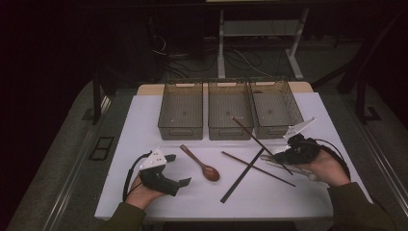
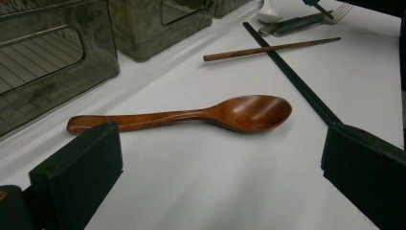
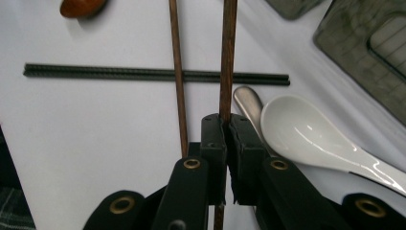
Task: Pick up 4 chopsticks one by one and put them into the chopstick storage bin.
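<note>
Brown wood is clamped between the closed jaws of the right gripper [image 3: 225, 125]: a thin brown wooden chopstick [image 1: 257, 141] is gripped near one end and held tilted, its far tip raised before the middle grey mesh basket [image 1: 229, 114]. A second brown wooden chopstick [image 1: 258, 169] is seen flat on the white table [image 1: 144, 125], crossed over a pair of black chopsticks [image 1: 242, 175]. A white ceramic soup spoon [image 3: 316, 139] and a metal spoon handle [image 3: 249, 101] lie just beside the closed jaws. The left gripper [image 2: 220, 167] is held with jaws wide apart and empty, a red-brown wooden spoon [image 2: 191, 116] lying on the table just ahead of them.
</note>
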`<move>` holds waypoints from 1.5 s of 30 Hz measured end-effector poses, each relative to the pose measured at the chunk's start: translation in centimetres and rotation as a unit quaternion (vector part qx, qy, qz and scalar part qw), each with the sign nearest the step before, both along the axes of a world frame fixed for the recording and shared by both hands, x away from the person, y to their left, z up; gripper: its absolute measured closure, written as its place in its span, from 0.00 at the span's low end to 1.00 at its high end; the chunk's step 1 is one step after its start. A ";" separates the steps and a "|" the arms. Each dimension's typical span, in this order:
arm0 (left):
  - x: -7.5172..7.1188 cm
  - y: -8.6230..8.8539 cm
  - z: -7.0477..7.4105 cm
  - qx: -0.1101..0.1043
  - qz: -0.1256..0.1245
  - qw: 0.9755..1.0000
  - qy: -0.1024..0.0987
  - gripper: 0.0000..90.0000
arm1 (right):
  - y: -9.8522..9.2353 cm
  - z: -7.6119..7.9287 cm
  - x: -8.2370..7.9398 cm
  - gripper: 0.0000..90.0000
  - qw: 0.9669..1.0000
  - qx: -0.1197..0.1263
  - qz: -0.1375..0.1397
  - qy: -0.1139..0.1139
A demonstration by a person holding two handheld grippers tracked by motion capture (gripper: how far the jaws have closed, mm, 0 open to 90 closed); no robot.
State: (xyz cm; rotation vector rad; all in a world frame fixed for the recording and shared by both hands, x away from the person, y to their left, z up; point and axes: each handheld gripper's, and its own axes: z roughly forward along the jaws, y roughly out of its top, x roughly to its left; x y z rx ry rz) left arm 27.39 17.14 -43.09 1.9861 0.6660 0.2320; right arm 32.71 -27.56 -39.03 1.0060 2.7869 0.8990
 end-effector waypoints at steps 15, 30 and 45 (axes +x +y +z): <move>-0.2 -0.2 0.0 -0.003 -0.002 1.000 0.003 0.00 | 0.3 0.5 0.6 0.94 0.996 0.079 -0.023 -0.013; -0.4 -0.3 0.1 -0.002 -0.005 1.000 0.002 0.00 | 1.6 1.2 1.6 0.94 0.992 0.115 -0.035 -0.027; -0.3 -0.3 0.0 -0.007 -0.004 1.000 0.003 0.00 | 3.5 1.6 3.0 0.94 0.989 0.138 -0.039 -0.044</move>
